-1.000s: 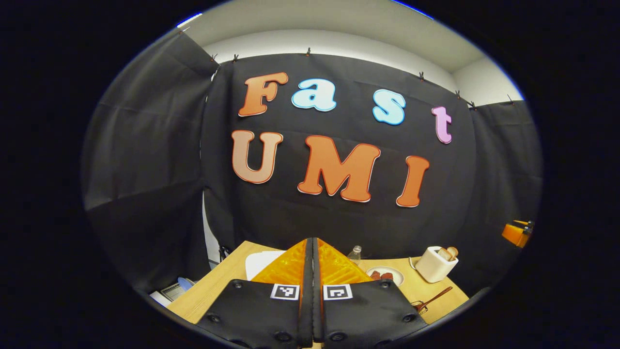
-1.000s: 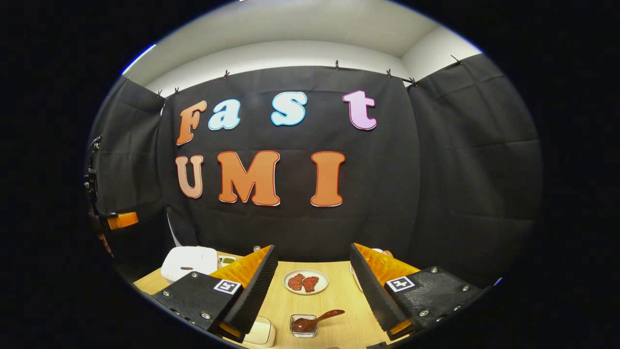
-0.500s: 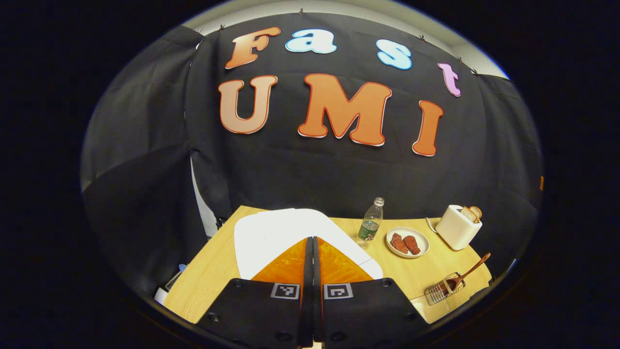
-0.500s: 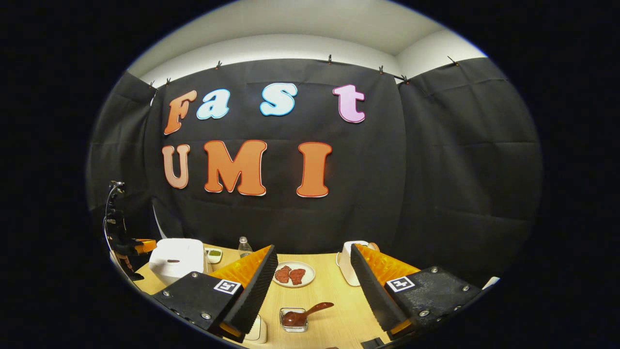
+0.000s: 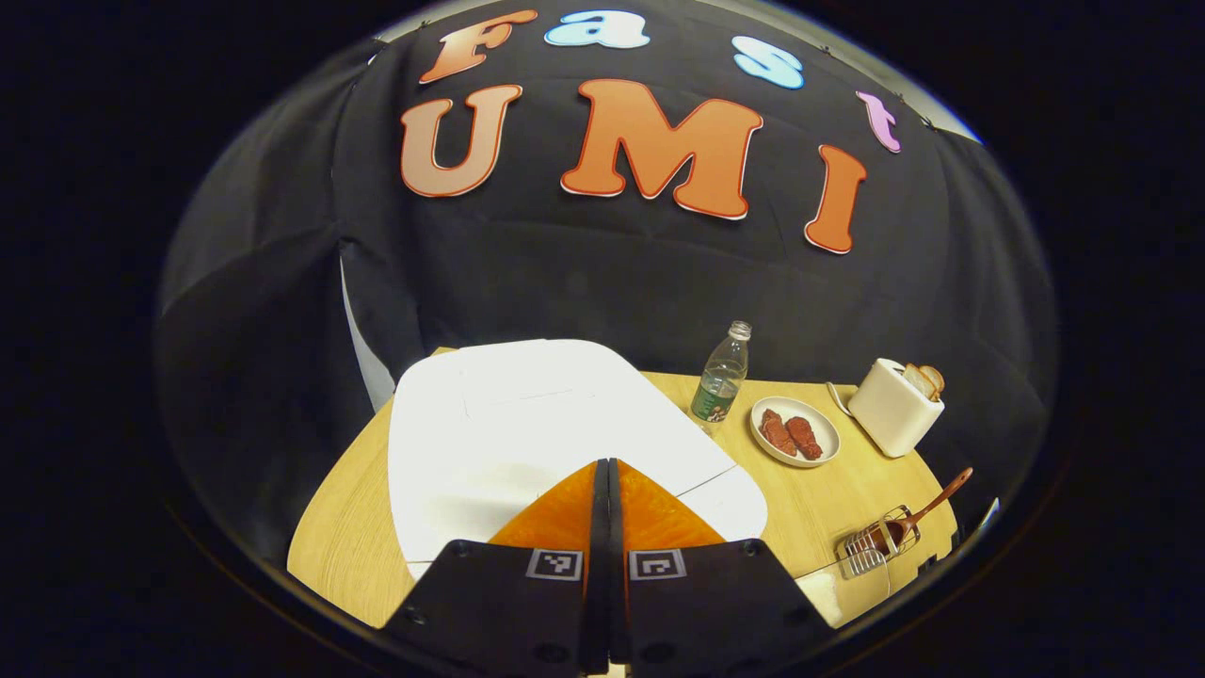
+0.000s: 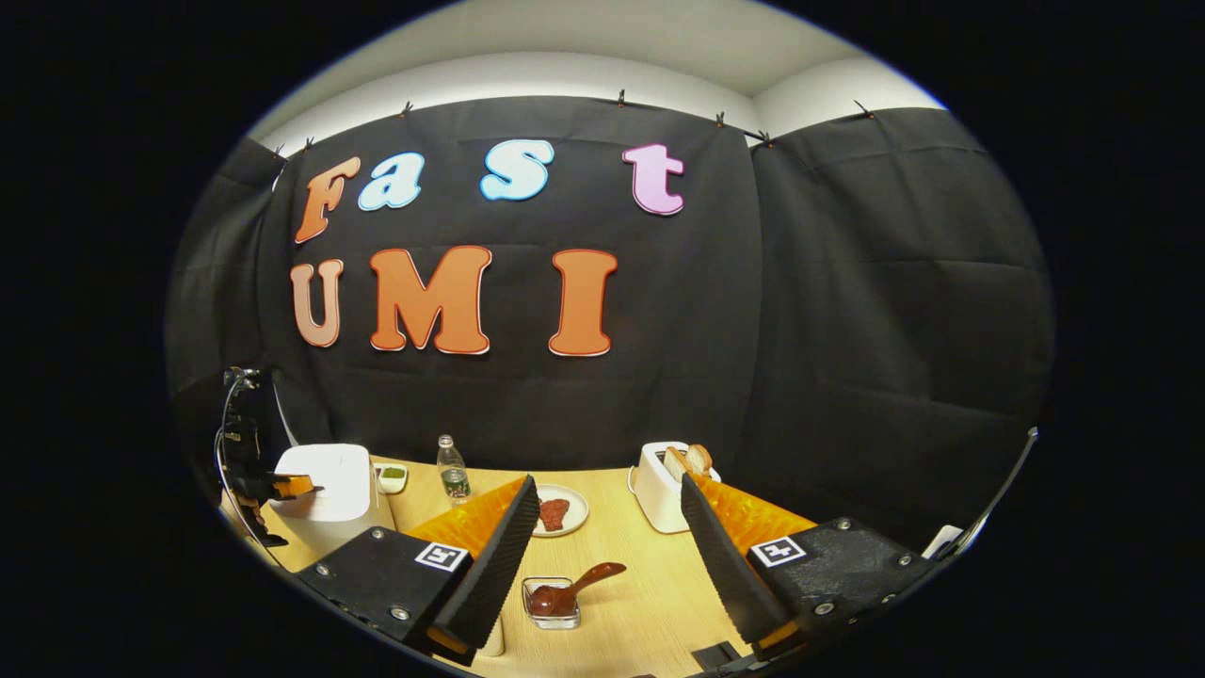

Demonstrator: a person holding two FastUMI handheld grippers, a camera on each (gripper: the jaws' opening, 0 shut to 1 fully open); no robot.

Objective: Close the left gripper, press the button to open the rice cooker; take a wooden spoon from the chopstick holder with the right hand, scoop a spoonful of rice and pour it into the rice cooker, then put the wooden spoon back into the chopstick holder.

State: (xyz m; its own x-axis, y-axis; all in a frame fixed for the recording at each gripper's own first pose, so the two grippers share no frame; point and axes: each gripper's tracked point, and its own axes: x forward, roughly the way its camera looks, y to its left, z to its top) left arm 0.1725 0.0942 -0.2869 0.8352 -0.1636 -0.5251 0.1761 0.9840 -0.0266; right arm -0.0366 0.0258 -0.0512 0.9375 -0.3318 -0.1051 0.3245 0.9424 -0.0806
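The white rice cooker (image 5: 527, 424) stands with its lid down, right under my left gripper (image 5: 607, 463), whose fingers are pressed together with nothing between them, just above the lid's near part. In the right gripper view the same cooker (image 6: 329, 490) is at the far left, with the left gripper (image 6: 306, 488) at its top front edge. The wooden spoon (image 6: 570, 589) lies bowl-down in a small wire chopstick holder (image 6: 551, 603), just ahead of and below my open right gripper (image 6: 610, 490). In the left gripper view the spoon (image 5: 927, 504) and holder (image 5: 871, 546) sit far right.
On the wooden table (image 6: 640, 584) stand a water bottle (image 6: 454, 471), a plate of meat pieces (image 6: 560, 513), a white toaster with bread (image 6: 664, 485) and a small dish (image 6: 391, 476) beside the cooker. A white object (image 6: 491, 640) is half hidden under my right gripper's left finger.
The left gripper has come down and tilted toward the cooker's lid, which now looms large. The right gripper has shifted a little, bringing more of the table into its view; it stays open.
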